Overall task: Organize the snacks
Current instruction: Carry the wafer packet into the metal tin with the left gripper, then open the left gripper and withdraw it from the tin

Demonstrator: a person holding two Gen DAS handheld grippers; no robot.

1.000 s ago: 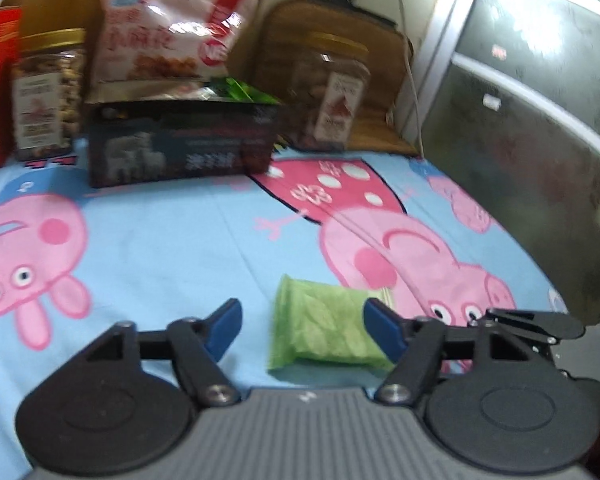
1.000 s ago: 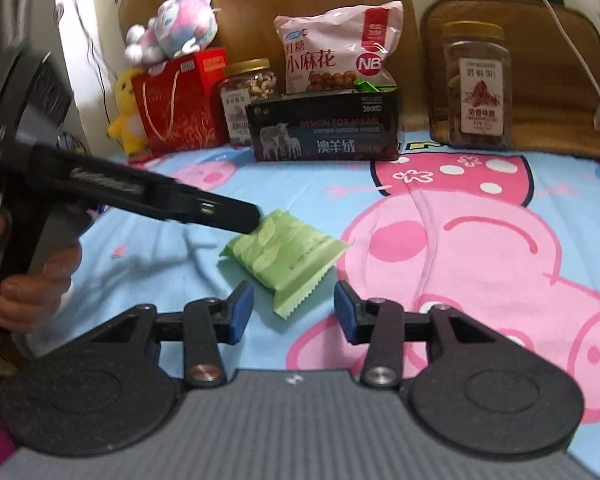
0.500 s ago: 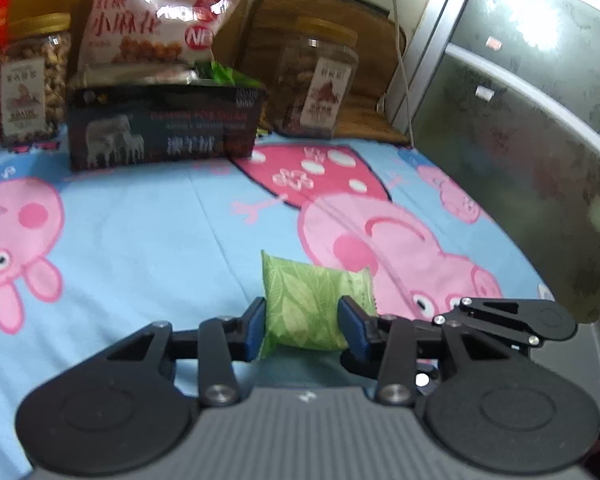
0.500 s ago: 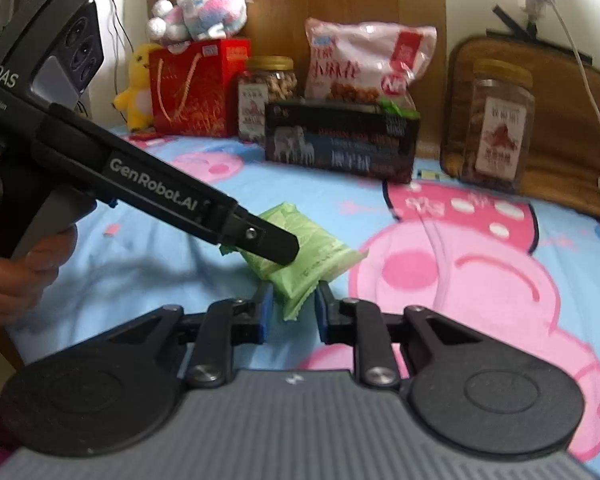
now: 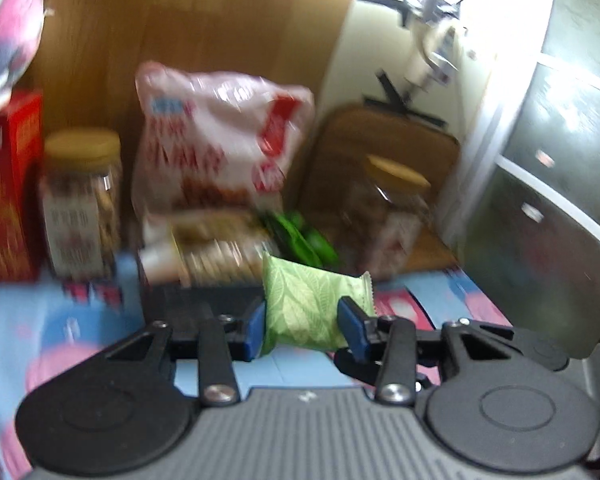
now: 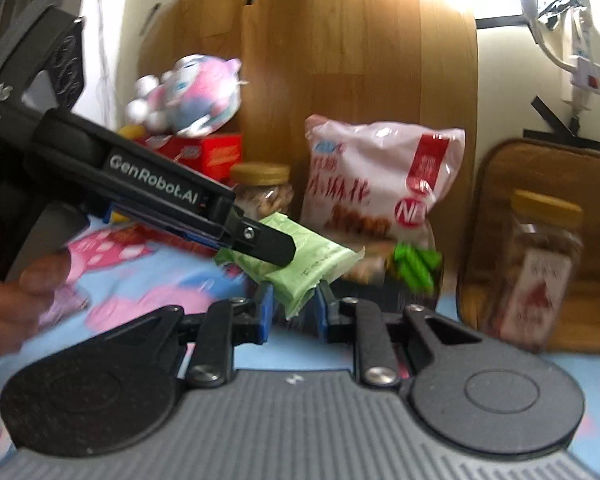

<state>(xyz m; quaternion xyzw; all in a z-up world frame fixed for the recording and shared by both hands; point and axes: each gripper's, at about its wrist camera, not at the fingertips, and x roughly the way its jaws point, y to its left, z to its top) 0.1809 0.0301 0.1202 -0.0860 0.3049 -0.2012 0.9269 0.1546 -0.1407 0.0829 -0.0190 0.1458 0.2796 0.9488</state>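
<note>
Both grippers are pinching one pale green snack packet [image 5: 306, 307], leaf-printed with crimped ends: left gripper [image 5: 302, 326] is clamping its width, right gripper [image 6: 293, 306] is nipping a narrow end, jaws nearly closed. It is hanging clear of the cartoon-pig bedsheet [image 6: 180, 280], just near of the dark snack box [image 5: 204, 298] at the far wall.
</note>
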